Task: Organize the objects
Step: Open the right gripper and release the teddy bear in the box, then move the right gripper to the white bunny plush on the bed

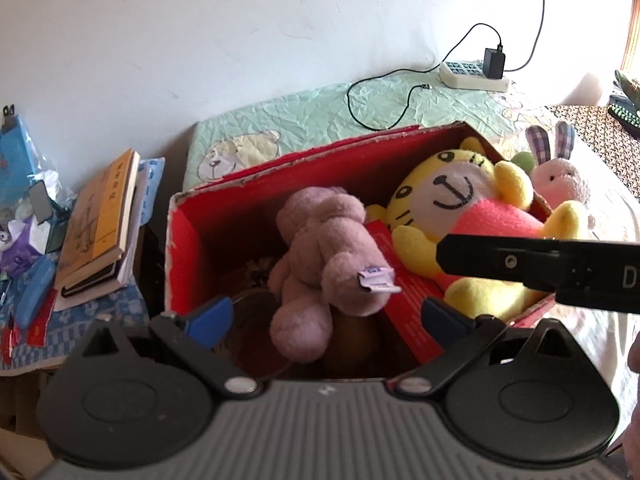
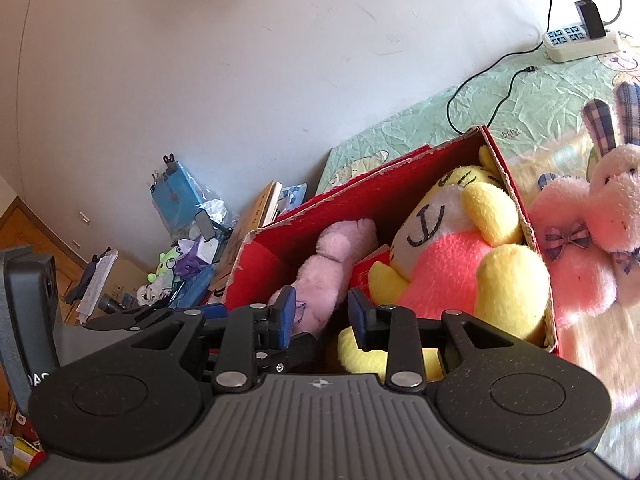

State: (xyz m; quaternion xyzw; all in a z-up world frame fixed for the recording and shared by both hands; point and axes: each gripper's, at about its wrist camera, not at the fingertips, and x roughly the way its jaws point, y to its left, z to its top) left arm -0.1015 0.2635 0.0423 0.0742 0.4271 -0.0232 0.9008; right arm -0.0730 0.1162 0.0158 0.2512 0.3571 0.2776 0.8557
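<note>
Left wrist view: purple plush (image 1: 320,256), white tag (image 1: 378,278), print unreadable.

Far ahead of the left claw (image 1: 326,316) and to its right, a white power strip (image 1: 474,76) lies on the green bear-print sheet (image 1: 304,116), with 1 black adapter (image 1: 494,63) plugged in. Off to the claw's left sits a stack of books (image 1: 100,220), beside a blue bag (image 1: 16,156).
</note>
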